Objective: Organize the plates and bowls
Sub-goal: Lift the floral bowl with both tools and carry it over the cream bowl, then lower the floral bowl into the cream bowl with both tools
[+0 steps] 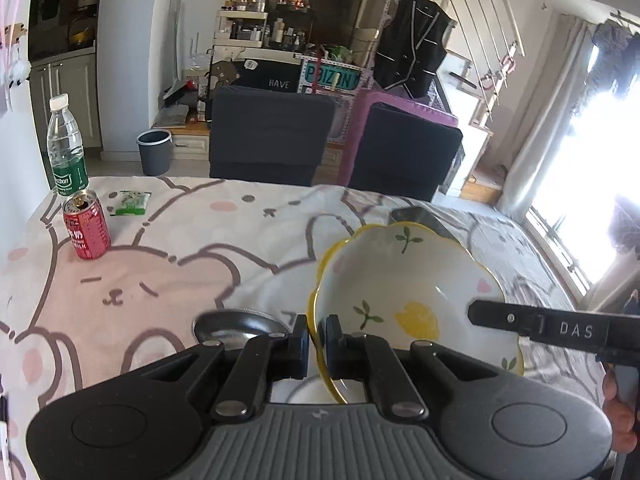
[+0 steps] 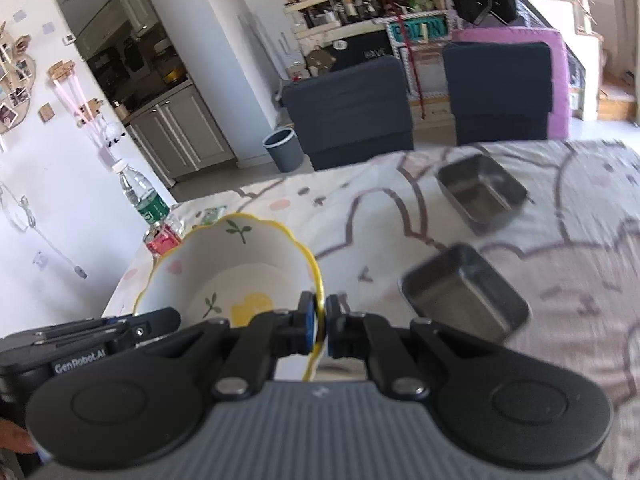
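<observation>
A white flower-print bowl with a yellow scalloped rim (image 1: pixel 408 280) is held tilted above the table. My left gripper (image 1: pixel 317 344) is shut on its near-left rim. My right gripper (image 2: pixel 321 328) is shut on the opposite rim of the same bowl (image 2: pixel 236 264), and part of it shows in the left wrist view (image 1: pixel 560 326). A round steel dish (image 1: pixel 236 322) lies on the cloth just left of the left gripper. Two rectangular steel trays (image 2: pixel 464 292) (image 2: pixel 482 194) sit on the cloth to the right.
The table wears a pink bunny-print cloth (image 1: pixel 160 264). A red can (image 1: pixel 86 226), a water bottle (image 1: pixel 66 148) and a green packet (image 1: pixel 130 203) stand at its far left. Two dark chairs (image 1: pixel 272 132) (image 1: pixel 408 148) stand behind the table, with a grey bin (image 1: pixel 154 152) on the floor.
</observation>
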